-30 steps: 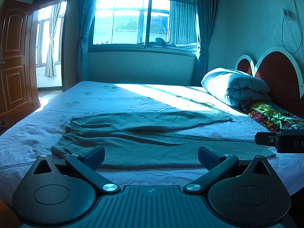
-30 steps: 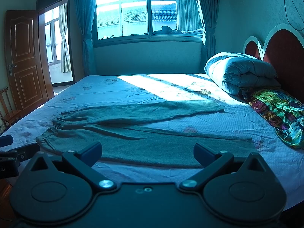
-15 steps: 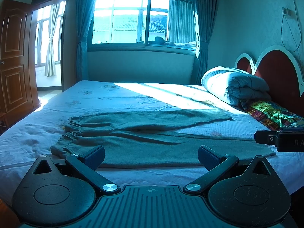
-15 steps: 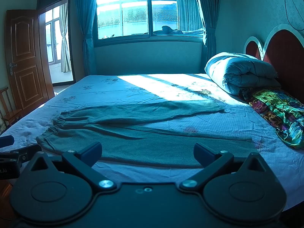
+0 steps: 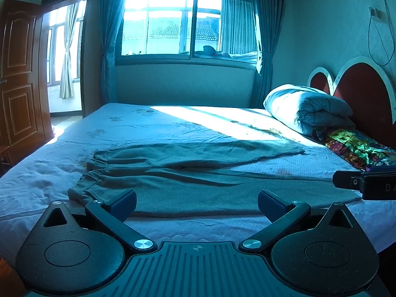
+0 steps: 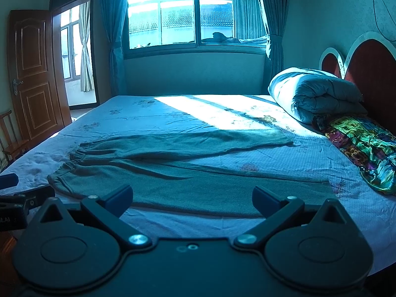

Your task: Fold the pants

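Note:
Grey-green pants lie flat across the bed, waistband to the left, both legs spread apart to the right; they also show in the right wrist view. My left gripper is open and empty, held just before the pants' near edge. My right gripper is open and empty, also just before the near leg. The right gripper's side shows at the right edge of the left wrist view, and the left gripper at the left edge of the right wrist view.
The bed has a pale floral sheet. A rolled duvet and a colourful cloth lie by the red headboard at right. A wooden door and a chair stand at left.
Nothing has visibly changed apart from a slight sway of both cameras.

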A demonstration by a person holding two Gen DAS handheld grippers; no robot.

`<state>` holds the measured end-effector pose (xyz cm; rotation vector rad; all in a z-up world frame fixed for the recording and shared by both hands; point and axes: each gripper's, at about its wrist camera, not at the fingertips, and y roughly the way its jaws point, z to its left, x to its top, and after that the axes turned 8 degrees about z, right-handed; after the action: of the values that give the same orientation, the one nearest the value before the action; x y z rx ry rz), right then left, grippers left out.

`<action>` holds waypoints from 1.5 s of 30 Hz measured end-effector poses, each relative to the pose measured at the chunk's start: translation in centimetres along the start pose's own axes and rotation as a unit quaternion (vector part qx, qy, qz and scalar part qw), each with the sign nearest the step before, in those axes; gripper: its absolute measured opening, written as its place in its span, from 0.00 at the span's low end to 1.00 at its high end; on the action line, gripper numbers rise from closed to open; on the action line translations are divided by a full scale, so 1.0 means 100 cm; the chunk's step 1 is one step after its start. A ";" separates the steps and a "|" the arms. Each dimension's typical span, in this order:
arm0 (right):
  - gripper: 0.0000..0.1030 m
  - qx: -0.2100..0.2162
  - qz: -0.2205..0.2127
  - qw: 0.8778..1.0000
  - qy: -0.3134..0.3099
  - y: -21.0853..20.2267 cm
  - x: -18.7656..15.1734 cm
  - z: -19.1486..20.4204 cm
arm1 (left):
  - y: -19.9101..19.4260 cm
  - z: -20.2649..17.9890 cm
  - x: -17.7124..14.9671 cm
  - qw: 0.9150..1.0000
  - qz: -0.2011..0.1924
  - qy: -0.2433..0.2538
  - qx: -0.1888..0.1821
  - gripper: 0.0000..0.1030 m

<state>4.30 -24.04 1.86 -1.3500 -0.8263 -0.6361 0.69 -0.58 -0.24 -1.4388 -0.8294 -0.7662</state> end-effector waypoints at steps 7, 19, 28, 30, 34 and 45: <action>0.94 0.013 0.020 1.000 0.006 0.019 -0.005 -0.009 | 0.021 0.006 0.000 1.000 0.019 -0.012 0.019 1.00; 0.85 0.070 0.010 0.997 -0.020 0.101 0.055 -0.018 | 0.127 0.119 0.038 0.993 0.081 -0.026 0.079 1.00; 0.81 0.061 0.012 0.997 -0.052 0.239 0.147 -0.007 | 0.279 0.236 0.107 0.986 0.136 -0.054 0.077 1.00; 0.79 0.064 0.024 0.996 -0.055 0.275 0.161 -0.002 | 0.318 0.256 0.118 0.985 0.138 -0.039 0.097 1.00; 0.72 0.064 0.056 0.995 -0.056 0.345 0.180 0.005 | 0.394 0.301 0.128 0.983 0.153 -0.056 0.087 0.90; 0.60 0.065 0.098 0.989 -0.092 0.484 0.202 0.021 | 0.540 0.344 0.127 0.978 0.204 -0.043 0.015 0.76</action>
<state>54.63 -14.30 -9.67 -1.3633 -0.8551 -0.3010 52.50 34.53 -18.85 -1.5578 -0.5786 -0.3802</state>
